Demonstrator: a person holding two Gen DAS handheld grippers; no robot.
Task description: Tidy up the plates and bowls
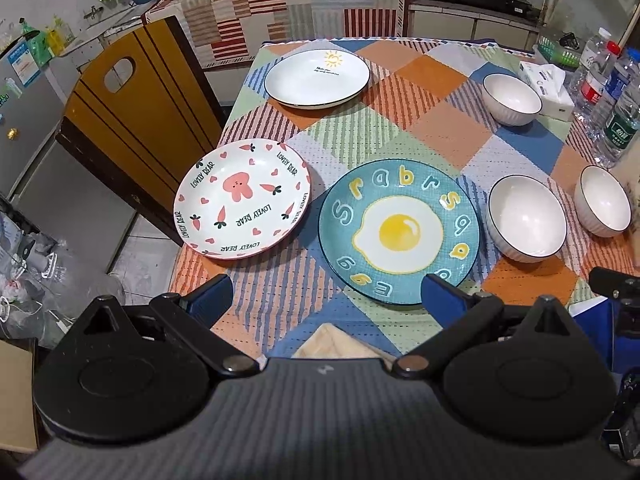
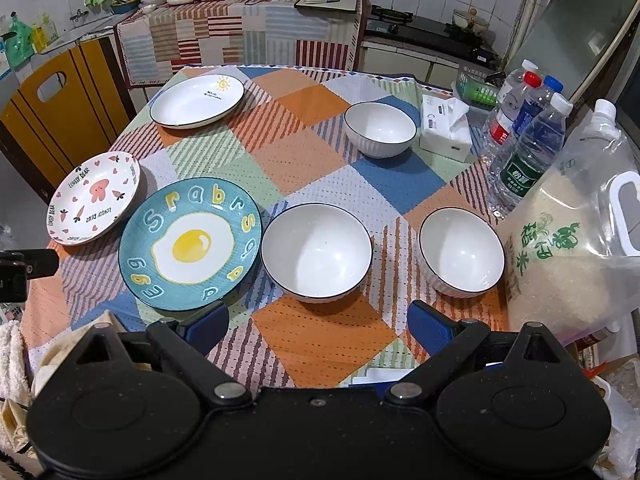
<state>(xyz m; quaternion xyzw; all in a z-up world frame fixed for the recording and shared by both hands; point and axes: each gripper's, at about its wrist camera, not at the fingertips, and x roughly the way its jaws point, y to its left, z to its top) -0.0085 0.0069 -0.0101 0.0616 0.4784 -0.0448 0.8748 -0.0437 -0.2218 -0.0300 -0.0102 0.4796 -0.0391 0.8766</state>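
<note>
From the left wrist camera, the left gripper [image 1: 326, 294] hovers over the near edge of a table covered in a patchwork checked cloth [image 1: 420, 76], its blue-padded fingers [image 1: 210, 294] spread wide and holding nothing. Just ahead lies a round teal plate with a fried-egg picture [image 1: 398, 236], ringed by raised letters, "Egg" among them. Just left of it sits a white plate with a pink rabbit, carrots and hearts [image 1: 242, 198], printed "LOVELY BEAR" repeatedly. At the far end rests a white plate with a small yellow sun [image 1: 316, 77]; its script is too small to read. Three white ribbed bowls with dark rims stand to the right. From the right wrist camera, the right gripper [image 2: 318, 328] also has its fingers parted and empty, with two bowls [image 2: 316, 251] [image 2: 461, 252] near it and the third [image 2: 380, 128] farther back beside a white tissue pack [image 2: 444, 128]. A clear rice bag with green Chinese characters [image 2: 560, 248] stands at right.
</note>
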